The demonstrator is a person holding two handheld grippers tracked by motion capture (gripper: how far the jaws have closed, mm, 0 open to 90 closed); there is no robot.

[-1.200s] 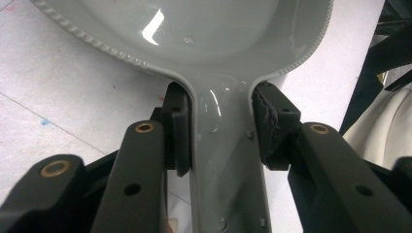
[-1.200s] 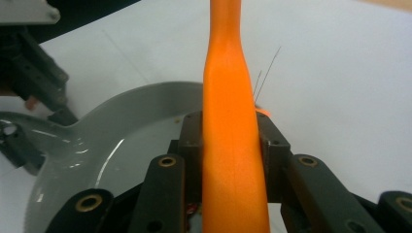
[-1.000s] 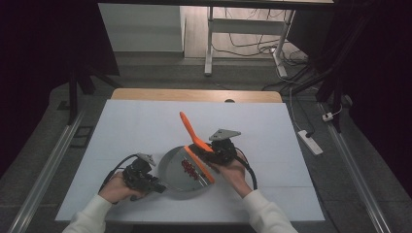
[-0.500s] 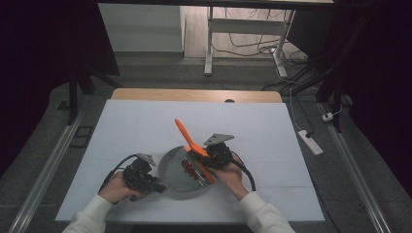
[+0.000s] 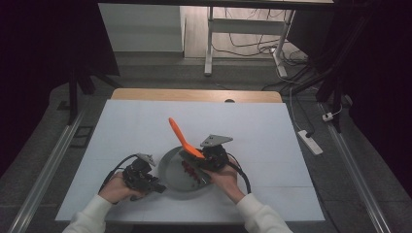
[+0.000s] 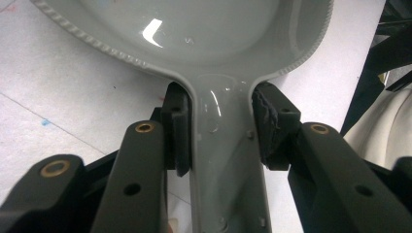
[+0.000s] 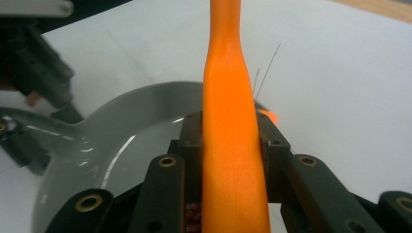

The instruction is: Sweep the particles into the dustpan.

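High view: a grey pan (image 5: 180, 171) sits on the white table (image 5: 252, 126) near its front edge, round and shallow, with dark red pieces (image 5: 190, 170) lying in its right half. In the left gripper view the pan is glossy, its rim beaded with a fine ribbed edge (image 6: 87, 39), and a flat handle (image 6: 226, 160) tapers out from the bowl. The left gripper (image 5: 143, 177) is at the pan's left, its two black jaws clamped against either side of that handle, the ribbed pads (image 6: 269, 121) pressing its edges. At the pan's right rim the right gripper (image 5: 211, 158) is closed around a smooth orange utensil (image 5: 182, 136) (its working end is hidden, so I cannot tell what kind); in the right gripper view the orange handle (image 7: 231, 121) runs straight up between the jaws, narrowing higher up. The utensil slants up and away from the pan toward the table's far side. A black cable (image 5: 243, 172) loops just right of the pan. Beyond the table, well behind the pan, a white frame (image 5: 211, 39) stands among floor cables, and a power strip (image 5: 311, 142) lies on the floor off the table's right side.
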